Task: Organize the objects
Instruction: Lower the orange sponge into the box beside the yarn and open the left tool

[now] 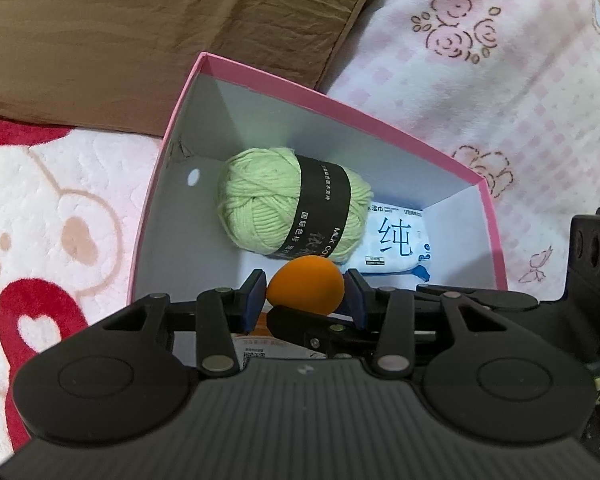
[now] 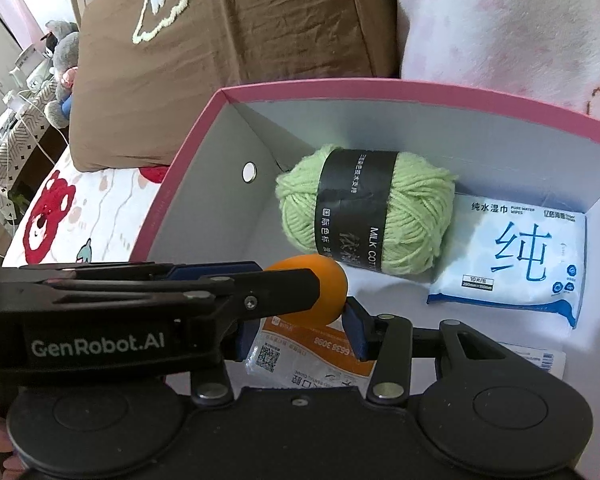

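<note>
Orange egg-shaped sponge (image 1: pixel 306 286) is being pinched by both left tongs (image 1: pixel 305 294) and right tongs (image 2: pixel 300 308) inside the pink-rimmed cardboard box (image 2: pixel 380 90).

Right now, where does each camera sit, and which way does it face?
Left wrist: on the left gripper, looking down into the box; its fingers clamp the sponge.
Right wrist: on the right gripper, looking down into the box; the left gripper crosses in front.
Both share: sponge, yarn, wipes.

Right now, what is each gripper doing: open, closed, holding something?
Left gripper: closed on the orange egg-shaped sponge.
Right gripper: closed on the same sponge, above the pink box.
</note>
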A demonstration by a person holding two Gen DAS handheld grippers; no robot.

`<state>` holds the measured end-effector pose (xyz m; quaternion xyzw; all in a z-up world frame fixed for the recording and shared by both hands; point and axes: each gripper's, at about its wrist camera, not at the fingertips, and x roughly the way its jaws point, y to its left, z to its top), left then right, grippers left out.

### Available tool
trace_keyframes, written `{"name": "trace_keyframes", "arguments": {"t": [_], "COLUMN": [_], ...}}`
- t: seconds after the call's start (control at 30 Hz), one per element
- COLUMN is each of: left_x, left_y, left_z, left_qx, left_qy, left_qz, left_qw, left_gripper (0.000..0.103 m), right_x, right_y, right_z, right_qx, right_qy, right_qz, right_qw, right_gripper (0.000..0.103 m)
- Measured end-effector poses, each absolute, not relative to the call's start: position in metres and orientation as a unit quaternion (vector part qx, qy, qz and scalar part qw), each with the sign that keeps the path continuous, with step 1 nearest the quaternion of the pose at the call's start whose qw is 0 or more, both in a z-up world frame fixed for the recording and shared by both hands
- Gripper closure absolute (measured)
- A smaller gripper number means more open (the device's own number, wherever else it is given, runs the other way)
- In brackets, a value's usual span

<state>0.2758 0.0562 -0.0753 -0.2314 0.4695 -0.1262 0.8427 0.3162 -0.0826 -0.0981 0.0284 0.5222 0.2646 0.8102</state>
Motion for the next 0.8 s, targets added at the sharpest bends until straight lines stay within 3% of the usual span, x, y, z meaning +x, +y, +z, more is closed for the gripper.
{"name": "trace_keyframes", "arguments": {"t": [0.23,0.4,0.8], "left_x": [0.274,0.274,0.261], "left_y": [0.053,0.051,0.040], "left_z": [-0.077,-0.085,-0.062], "left_qx": [-0.215,-0.213,-0.162], "left_qy": [0.466,0.473,0.464], "left_qz": [-0.125,-0.139,-0.131], "left_qw": [0.849,0.844,0.861], "left_gripper": [0.065,0.074,0.074], "right_x": [0.317,0.314,0.291], "right_y": [-0.082,-0.086,-0.109], "right_z": [-0.103,-0.106,-0.085], "right_qx": [0.022,0.002,0.010], "right_qy": [0.523,0.520,0.480], "right_qz": [0.265,0.260,0.291], "right_qw": [0.810,0.814,0.828], "right_gripper": [0.052,0.051,0.054]}}
